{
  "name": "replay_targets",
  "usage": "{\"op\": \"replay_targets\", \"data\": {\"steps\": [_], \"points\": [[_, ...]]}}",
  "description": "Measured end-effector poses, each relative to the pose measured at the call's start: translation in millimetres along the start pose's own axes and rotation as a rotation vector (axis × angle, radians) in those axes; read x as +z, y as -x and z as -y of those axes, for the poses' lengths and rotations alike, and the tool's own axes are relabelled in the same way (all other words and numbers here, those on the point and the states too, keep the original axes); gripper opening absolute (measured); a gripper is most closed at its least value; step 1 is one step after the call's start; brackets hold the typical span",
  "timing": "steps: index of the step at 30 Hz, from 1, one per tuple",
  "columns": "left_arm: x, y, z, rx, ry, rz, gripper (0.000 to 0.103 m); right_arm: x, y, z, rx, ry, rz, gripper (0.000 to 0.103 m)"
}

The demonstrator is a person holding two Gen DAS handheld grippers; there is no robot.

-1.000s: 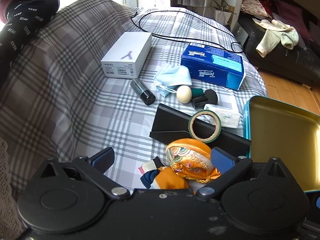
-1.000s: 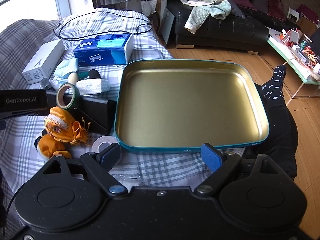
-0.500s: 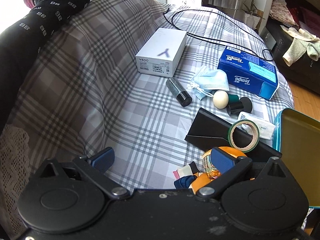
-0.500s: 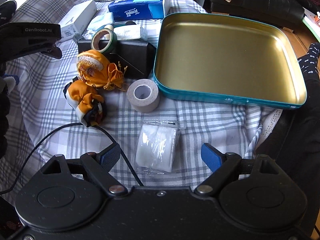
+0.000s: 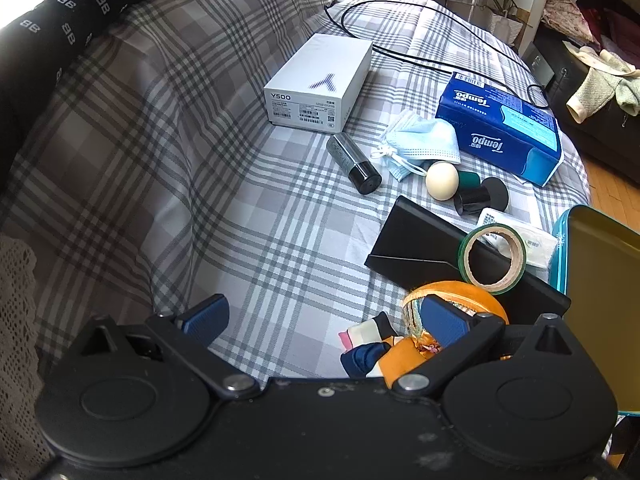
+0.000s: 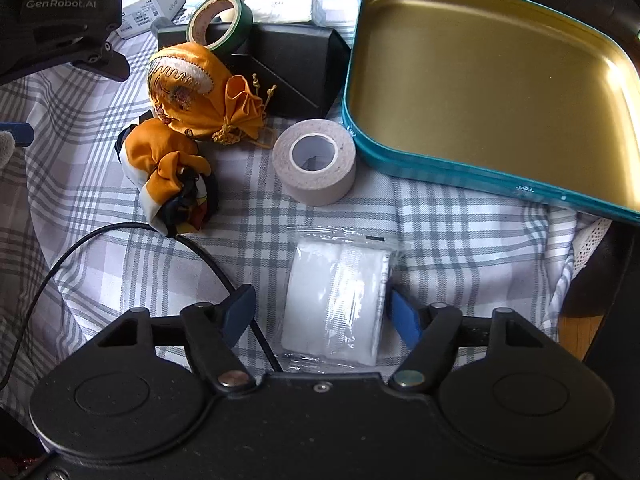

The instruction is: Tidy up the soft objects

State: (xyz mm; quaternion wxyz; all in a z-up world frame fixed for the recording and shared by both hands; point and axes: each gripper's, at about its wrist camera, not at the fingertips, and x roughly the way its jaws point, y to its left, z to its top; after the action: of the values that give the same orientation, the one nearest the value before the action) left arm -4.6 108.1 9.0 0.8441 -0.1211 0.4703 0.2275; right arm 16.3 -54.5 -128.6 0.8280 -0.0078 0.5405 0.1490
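A white gauze roll in clear wrap [image 6: 334, 300] lies on the plaid cloth between the open fingers of my right gripper [image 6: 320, 314]; the right finger touches its edge. An orange embroidered pouch [image 6: 192, 92] and an orange-and-navy scrunchie [image 6: 168, 168] lie to the left. The teal tin tray with gold inside [image 6: 480, 80] is empty at the right. My left gripper [image 5: 320, 318] is open above the cloth; its right finger overlaps the pouch [image 5: 468, 292] and the scrunchie [image 5: 372, 354] in view. A blue face mask [image 5: 420, 144] lies farther back.
A beige tape roll [image 6: 316, 160], green tape roll [image 6: 220, 20], black wedge stand [image 6: 288, 60], white box [image 5: 320, 84], blue Tempo tissue pack [image 5: 500, 128], black cylinder [image 5: 354, 164], cream ball [image 5: 442, 180] and a black cable [image 6: 120, 232] lie around.
My right gripper has moved down and forward so the gauze roll now sits between its fingers, which have narrowed. The left gripper has shifted slightly left, still open.
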Motion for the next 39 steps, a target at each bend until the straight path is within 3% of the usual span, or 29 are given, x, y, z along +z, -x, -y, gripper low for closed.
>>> {"op": "replay_targets", "data": {"steps": [3,13,22,32,36,39], "points": [[-0.5,-2.0,-0.3,-0.010,0.006,-0.012,0.103,-1.5,-0.7,-1.5,-0.022,0.016,0.002,0.050],[0.1,-11.3,-5.1,-0.015,0.036,-0.049,0.103,-1.2,24.2,24.9,0.094,-0.109,0.047,0.049],[8.4,-4.2,-33.2,-0.011,0.180,0.014,0.102,1.1,46.3,42.7,0.175,-0.183,0.108,0.049],[13.8,-3.1,29.1,-0.174,-0.022,-0.003,0.102,5.8,42.0,48.3,0.137,-0.180,0.131,0.049],[18.7,-3.6,46.1,-0.242,-0.041,-0.015,0.102,5.0,38.7,49.9,0.140,-0.180,0.125,0.049],[21.9,-7.7,53.7,-0.253,-0.050,-0.027,0.102,5.1,36.7,50.3,0.145,-0.177,0.121,0.049]]}}
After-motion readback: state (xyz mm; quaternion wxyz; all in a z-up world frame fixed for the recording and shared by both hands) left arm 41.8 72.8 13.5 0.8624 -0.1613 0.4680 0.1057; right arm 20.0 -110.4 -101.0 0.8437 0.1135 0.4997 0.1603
